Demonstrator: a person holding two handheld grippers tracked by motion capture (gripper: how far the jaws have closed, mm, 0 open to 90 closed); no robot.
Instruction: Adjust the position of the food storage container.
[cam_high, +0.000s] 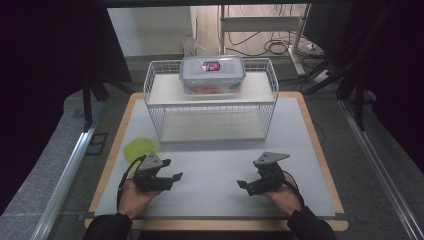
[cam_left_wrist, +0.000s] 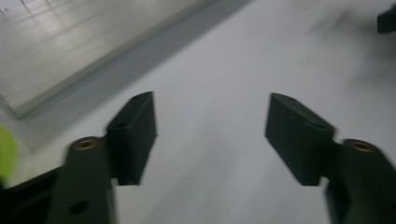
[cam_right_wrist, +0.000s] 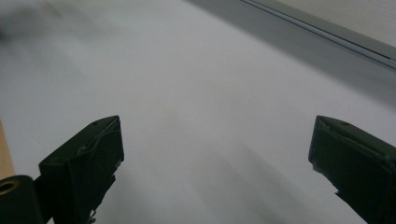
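A clear plastic food box (cam_high: 212, 74) with a blue-edged lid sits on the top shelf of a white wire rack (cam_high: 210, 100) at the back of the table. A flat green disc (cam_high: 138, 148) lies on the grey mat left of the rack. My left gripper (cam_high: 170, 172) rests low near the front left, open, with nothing between its jaws (cam_left_wrist: 210, 135). My right gripper (cam_high: 248, 185) rests near the front right, also open and empty (cam_right_wrist: 215, 158). Both point toward the middle of the mat.
The grey mat (cam_high: 215, 160) covers a wooden tabletop (cam_high: 320, 150). The rack's lower shelf (cam_high: 212, 125) holds nothing. Metal rails (cam_high: 65, 175) run along both sides of the table. Cables and a stand are on the floor behind.
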